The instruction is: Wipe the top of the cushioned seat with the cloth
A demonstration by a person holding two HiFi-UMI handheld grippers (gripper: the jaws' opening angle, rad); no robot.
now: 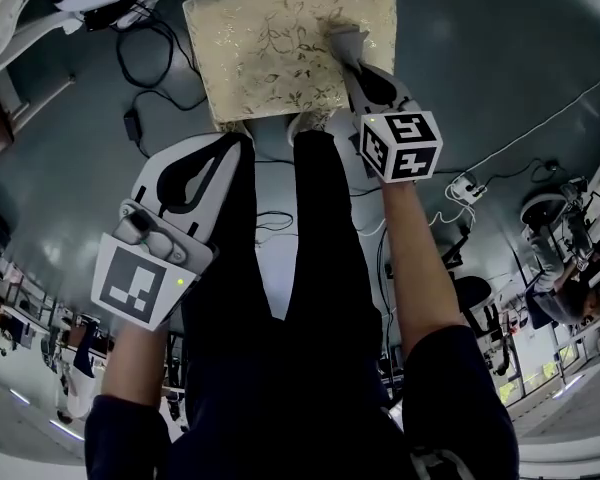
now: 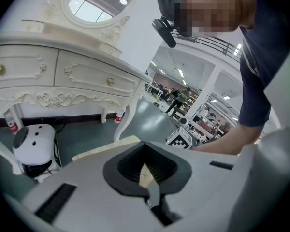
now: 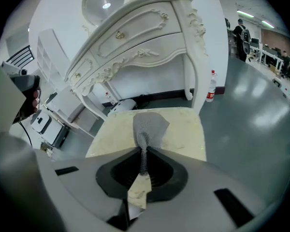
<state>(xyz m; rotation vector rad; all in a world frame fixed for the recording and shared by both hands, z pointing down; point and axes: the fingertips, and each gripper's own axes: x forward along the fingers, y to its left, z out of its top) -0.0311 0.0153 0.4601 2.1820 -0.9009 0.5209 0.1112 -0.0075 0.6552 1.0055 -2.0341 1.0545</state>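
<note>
The cushioned seat [image 1: 270, 53] is cream with a leaf pattern and lies at the top of the head view. A grey cloth [image 1: 346, 42] rests on its right part, and my right gripper [image 1: 352, 63] is shut on it. In the right gripper view the cloth [image 3: 148, 123] spreads onto the seat [image 3: 186, 135] just past the right gripper [image 3: 143, 151]. My left gripper [image 1: 240, 140] hangs off the seat's near edge, shut with nothing in it. In the left gripper view the left gripper [image 2: 145, 145] points past the seat's edge [image 2: 104, 149].
A white ornate dressing table [image 3: 145, 37] stands behind the seat. A white round device [image 2: 36, 146] and black cables [image 1: 145, 58] lie on the floor to the left. A power strip [image 1: 465, 186] sits at the right. The person's dark legs [image 1: 300, 268] stand between the grippers.
</note>
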